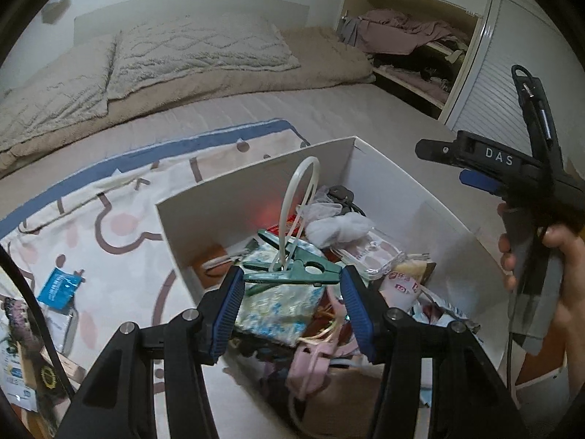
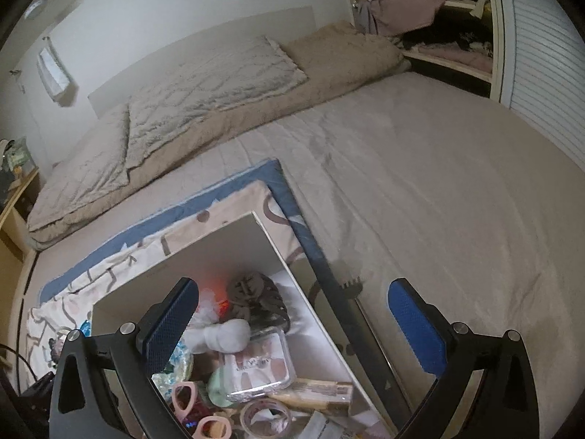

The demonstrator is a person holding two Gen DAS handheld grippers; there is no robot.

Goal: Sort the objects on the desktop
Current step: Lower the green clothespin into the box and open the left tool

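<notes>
Landmark: a white box (image 1: 256, 197) is set on a patterned cloth (image 1: 109, 197) on the bed (image 1: 365, 109); its near wall is cut off by the frame edge.
Left gripper (image 1: 292, 283): held over the box's middle; the jaws are clamped on a green clothes peg (image 1: 292, 267) at its two ends. A white loop (image 1: 296, 197) is threaded through the peg.
Right gripper (image 2: 292, 333): jaws are spread wide, nothing is between them; one pad is held over the box, the other outside its right wall.
Box contents: a dark hair claw (image 2: 256, 300), a clear nail case (image 2: 259, 369) and a tape roll (image 2: 265, 419) can be made out; the lower layers are hidden.
Blue sachet (image 1: 58, 285): left of the box, on the cloth.
Far-left items: packaging cut off and blurred, not identifiable.
</notes>
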